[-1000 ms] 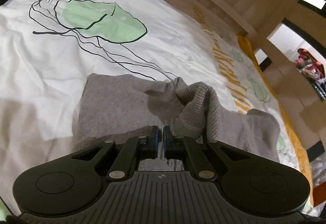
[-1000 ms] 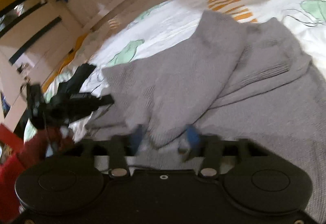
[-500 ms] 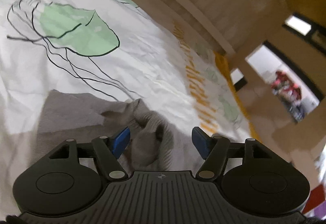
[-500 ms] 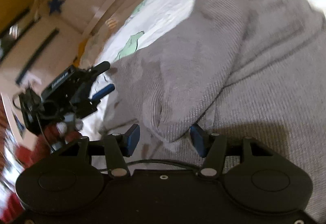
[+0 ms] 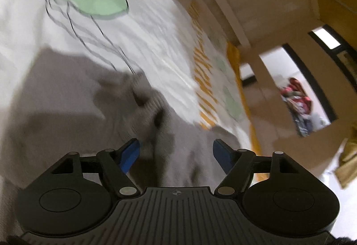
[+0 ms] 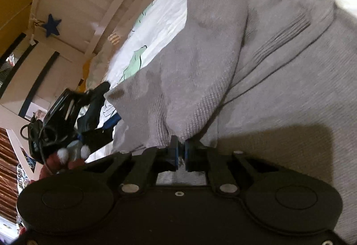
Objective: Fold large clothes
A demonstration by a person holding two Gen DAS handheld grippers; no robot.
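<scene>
Two grippers are seen over a gray sweater (image 6: 279, 71) spread on the bed (image 5: 156, 40). Its cuff at 12 o'clock is pinched by the right gripper (image 6: 181, 153). Left gripper (image 5: 176, 152) fingers are opening, nothing held.

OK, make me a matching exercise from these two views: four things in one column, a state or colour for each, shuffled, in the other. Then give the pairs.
Things:
1. left gripper
2. right gripper
3. star
4. sheet

States or colours:
A. white with green and orange print
B. dark blue, on the bed frame
C. jaws apart, pads off the sweater
D. shut on the sweater's cuff

Pairs: 1-C, 2-D, 3-B, 4-A

The grey sweater lies on the sheet; its ribbed cuff is pinched between the right gripper's pads, while the left gripper's jaws are opening over the cloth.
</scene>
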